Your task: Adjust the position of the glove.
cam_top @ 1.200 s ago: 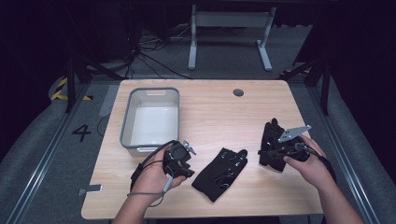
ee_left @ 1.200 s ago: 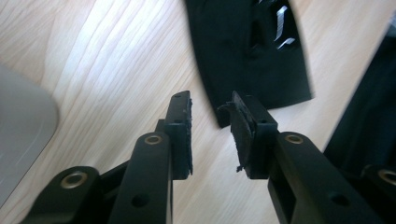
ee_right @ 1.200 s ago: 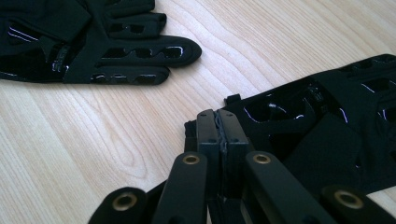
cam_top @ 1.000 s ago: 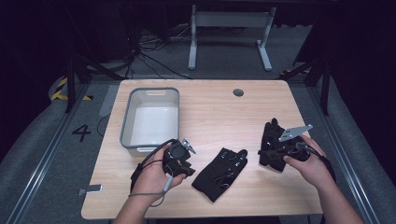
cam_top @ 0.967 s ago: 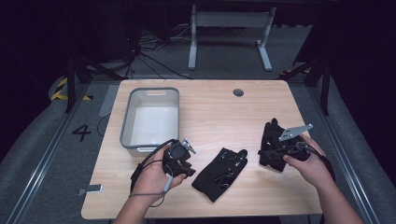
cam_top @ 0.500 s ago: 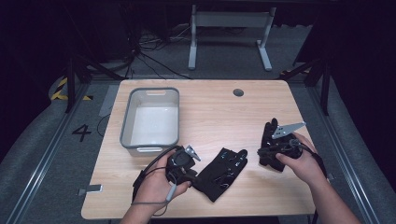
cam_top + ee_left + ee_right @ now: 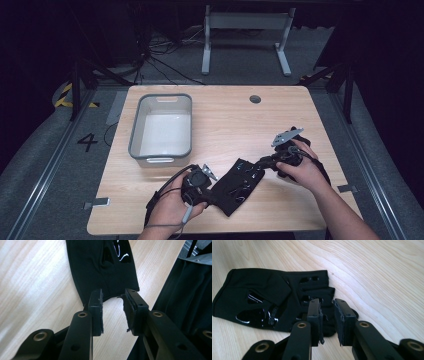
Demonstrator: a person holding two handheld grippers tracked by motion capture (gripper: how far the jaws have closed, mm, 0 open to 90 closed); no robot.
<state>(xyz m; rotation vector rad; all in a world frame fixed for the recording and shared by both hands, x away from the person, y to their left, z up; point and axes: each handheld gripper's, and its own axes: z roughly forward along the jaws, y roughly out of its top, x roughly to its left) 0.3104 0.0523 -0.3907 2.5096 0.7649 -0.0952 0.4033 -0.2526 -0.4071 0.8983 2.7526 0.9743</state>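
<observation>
A black fingerless glove (image 7: 240, 182) lies flat on the wooden table (image 7: 235, 120), between my two grippers. My left gripper (image 7: 214, 194) is at its cuff end. In the left gripper view the jaws (image 7: 113, 296) stand open with the cuff edge of the glove (image 7: 100, 270) just at their tips and bare wood in the gap. My right gripper (image 7: 258, 162) reaches in from the right, and its jaws (image 7: 326, 303) have just been opening. They stand apart over the finger end of the glove (image 7: 269, 297), with the pads not pressing on it.
A grey bin (image 7: 132, 135) with a white inside stands at the table's left, behind the left hand. A round cable hole (image 7: 255, 99) is in the table's far side. Something dark (image 7: 299, 131) lies beyond the right hand. Dark clothing (image 7: 190, 297) hangs past the table's near edge.
The right hand has moved left, up to the glove's finger end. The left hand has moved right and nearer the front edge, up to the cuff. The glove has stayed in place.
</observation>
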